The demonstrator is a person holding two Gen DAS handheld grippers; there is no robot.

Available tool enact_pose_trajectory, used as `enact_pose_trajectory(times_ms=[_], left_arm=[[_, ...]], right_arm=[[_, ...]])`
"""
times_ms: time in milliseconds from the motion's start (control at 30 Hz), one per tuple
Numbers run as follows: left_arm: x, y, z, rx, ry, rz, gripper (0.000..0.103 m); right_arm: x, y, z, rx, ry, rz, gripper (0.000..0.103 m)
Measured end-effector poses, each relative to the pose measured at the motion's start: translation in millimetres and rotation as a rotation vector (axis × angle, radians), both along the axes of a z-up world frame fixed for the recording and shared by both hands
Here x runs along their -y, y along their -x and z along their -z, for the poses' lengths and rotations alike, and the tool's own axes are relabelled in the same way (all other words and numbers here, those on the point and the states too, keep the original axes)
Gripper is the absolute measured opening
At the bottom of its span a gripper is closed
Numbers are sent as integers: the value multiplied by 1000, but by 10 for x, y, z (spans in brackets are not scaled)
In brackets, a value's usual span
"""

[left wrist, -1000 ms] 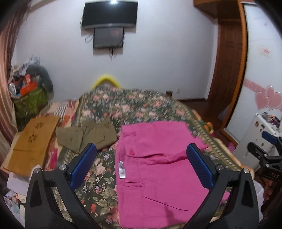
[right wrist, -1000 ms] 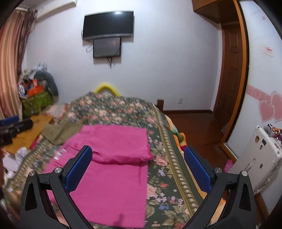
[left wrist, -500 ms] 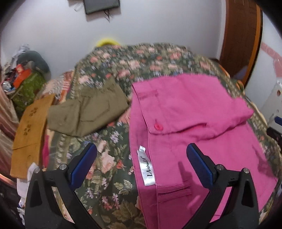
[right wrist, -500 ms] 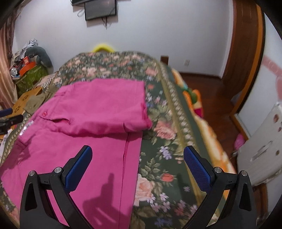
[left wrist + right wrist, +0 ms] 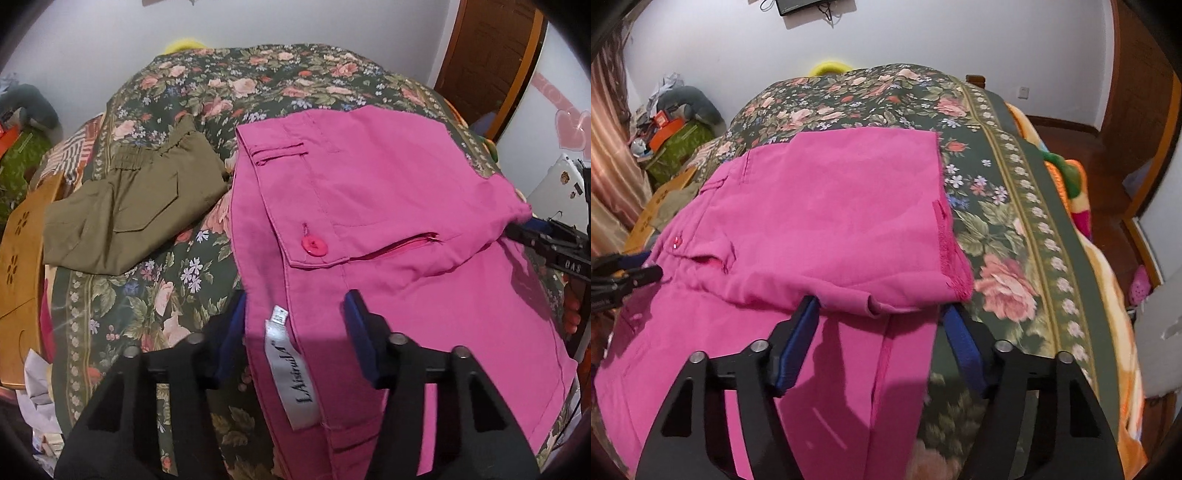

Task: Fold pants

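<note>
- Left gripper (image 5: 295, 325) was held apart astride pink pants (image 5: 388, 221) waistband, prob. for gripping.
- Right gripper (image 5: 879, 321) was set apart at fold near bed (image 5: 1015, 192) edge.

home bedroom | floral bedspread (image 5: 1015, 192) | wall-mounted TV (image 5: 801, 5) | wooden door (image 5: 487, 55)

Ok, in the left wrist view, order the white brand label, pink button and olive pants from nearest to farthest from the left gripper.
1. White brand label, between the left gripper fingers.
2. Pink button, just ahead on the pink pants.
3. Olive pants, far left on the bedspread.
</note>
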State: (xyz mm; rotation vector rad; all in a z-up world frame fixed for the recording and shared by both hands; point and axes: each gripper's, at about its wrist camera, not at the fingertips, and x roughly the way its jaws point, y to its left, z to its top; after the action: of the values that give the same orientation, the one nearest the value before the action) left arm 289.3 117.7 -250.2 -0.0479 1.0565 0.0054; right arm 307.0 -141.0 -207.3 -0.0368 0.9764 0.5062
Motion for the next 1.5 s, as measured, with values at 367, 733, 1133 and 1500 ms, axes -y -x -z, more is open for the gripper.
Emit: enact_pose_trajectory(times_ms=[367, 733, 1133, 1500], left_arm=[[-60, 10, 124, -7, -21, -23, 45], [-142, 87, 105, -12, -20, -59, 47], [-248, -217, -258, 33, 43, -36, 47], [-272, -653, 86, -87, 201, -30, 36]], right_arm=[[-82, -335, 213, -76, -14, -5, 18], [-53, -264, 195, -88, 70, 18, 9], [308, -178, -218, -56, -33, 60, 36], [24, -735, 180, -167, -111, 38, 40]])
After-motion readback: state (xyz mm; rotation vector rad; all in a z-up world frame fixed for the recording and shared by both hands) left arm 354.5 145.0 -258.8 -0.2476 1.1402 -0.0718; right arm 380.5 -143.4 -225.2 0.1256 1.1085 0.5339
